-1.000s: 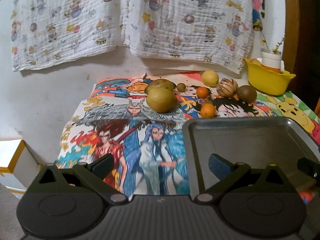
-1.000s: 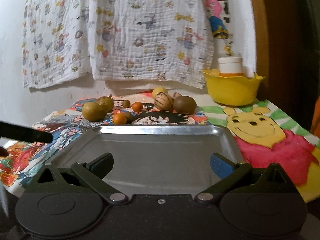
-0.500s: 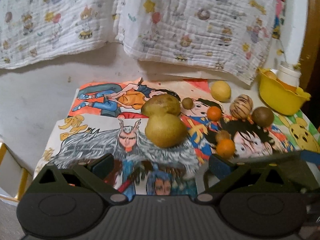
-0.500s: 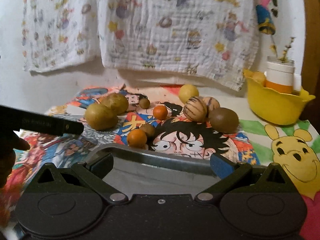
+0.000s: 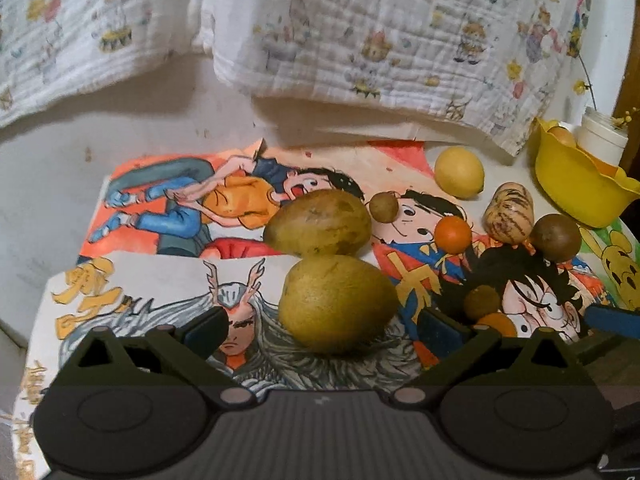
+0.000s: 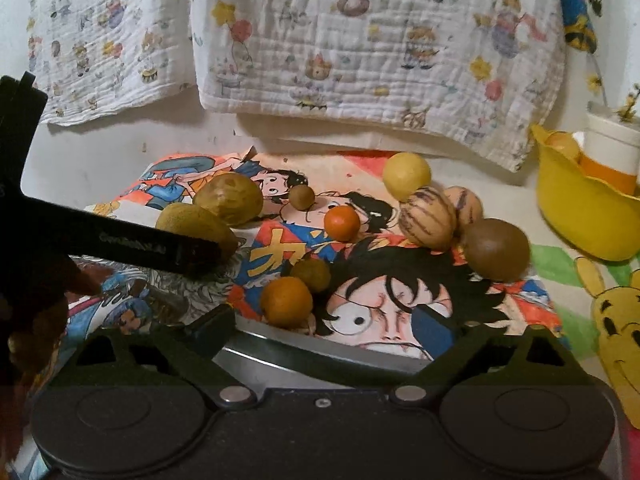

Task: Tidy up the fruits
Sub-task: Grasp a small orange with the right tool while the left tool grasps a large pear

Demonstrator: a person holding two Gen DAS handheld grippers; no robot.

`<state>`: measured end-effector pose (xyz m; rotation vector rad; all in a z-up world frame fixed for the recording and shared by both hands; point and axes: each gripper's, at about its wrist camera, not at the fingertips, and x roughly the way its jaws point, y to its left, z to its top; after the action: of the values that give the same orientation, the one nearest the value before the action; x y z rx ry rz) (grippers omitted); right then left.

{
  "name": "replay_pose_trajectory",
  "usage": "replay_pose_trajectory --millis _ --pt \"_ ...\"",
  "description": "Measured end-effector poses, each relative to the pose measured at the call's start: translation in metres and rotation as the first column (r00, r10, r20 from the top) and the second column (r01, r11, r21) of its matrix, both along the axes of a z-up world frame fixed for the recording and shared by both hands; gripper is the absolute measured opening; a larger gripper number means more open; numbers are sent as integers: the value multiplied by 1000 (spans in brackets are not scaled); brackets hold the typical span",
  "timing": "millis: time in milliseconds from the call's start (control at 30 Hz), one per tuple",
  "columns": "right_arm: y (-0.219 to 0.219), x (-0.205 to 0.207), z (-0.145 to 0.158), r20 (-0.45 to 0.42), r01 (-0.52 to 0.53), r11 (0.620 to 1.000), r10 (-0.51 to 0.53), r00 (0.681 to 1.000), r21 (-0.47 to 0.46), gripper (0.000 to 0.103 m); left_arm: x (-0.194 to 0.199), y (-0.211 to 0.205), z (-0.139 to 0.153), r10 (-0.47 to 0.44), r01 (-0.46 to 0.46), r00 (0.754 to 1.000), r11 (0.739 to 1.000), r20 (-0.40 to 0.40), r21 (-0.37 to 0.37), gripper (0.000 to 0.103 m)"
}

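Note:
Fruits lie on cartoon-printed paper. My left gripper [image 5: 322,330] is open, its fingers either side of a large green-yellow mango [image 5: 337,303]; touching cannot be told. A second mango [image 5: 318,222] lies behind it. Further right are a lemon [image 5: 459,173], a striped melon [image 5: 509,213], a brown fruit [image 5: 555,237] and small oranges [image 5: 453,233]. My right gripper [image 6: 326,324] is open and empty above the metal tray's far rim [image 6: 320,354], near an orange [image 6: 286,301]. The left gripper's finger [image 6: 160,246] shows at the near mango [image 6: 188,222].
A yellow bowl [image 6: 580,200] holding a white and orange cup [image 6: 610,146] stands at the back right. A printed cloth [image 6: 340,40] hangs on the wall behind. A Pooh drawing [image 6: 616,320] lies at the right.
Both grippers moved forward toward the fruits. The left gripper came up to the near mango, now between its fingers. The tray slid down out of most of the right view.

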<state>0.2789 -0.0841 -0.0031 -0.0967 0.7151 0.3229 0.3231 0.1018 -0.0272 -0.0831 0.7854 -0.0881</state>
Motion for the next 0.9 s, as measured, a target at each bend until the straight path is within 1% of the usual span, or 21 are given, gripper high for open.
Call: replay_pose_trajectory --millis 67,133,200,267,300,400,500,600,700,900 --pt "5 5 -3 -6 -1 1000 1 1000 -7 88 4 3 -4 2 -2 1000 1000 -2 -13 101" --pt "10 10 -5 -14 -7 1000 7 1000 -6 86 7 6 -7 0 0 1000 1000 -3 -30 98" --pt "13 14 -6 -24 -10 1000 10 1000 2 80 10 8 -9 -10 10 1000 998 -5 -54 95" --pt "16 18 -9 -37 -9 1000 10 999 11 76 12 8 -9 -20 20 1000 998 1 -61 90" --pt "16 19 -10 -41 -7 1000 7 999 13 75 12 8 -10 -28 28 1000 998 3 -64 86" --pt "17 23 -14 -63 9 999 -7 998 32 63 15 7 -10 -42 42 999 996 4 -80 78" --pt "16 26 -18 -88 23 998 -18 996 62 54 16 5 -11 -58 58 998 994 8 -93 70" --pt "16 27 -19 -95 23 997 -16 995 73 48 16 5 -11 -59 60 998 994 13 -94 69" --pt "19 27 -20 -96 14 996 -6 995 83 38 15 6 -12 -58 59 998 993 15 -106 68" --pt "20 25 -19 -85 5 996 3 996 93 37 11 5 -10 -45 46 999 993 13 -109 67"
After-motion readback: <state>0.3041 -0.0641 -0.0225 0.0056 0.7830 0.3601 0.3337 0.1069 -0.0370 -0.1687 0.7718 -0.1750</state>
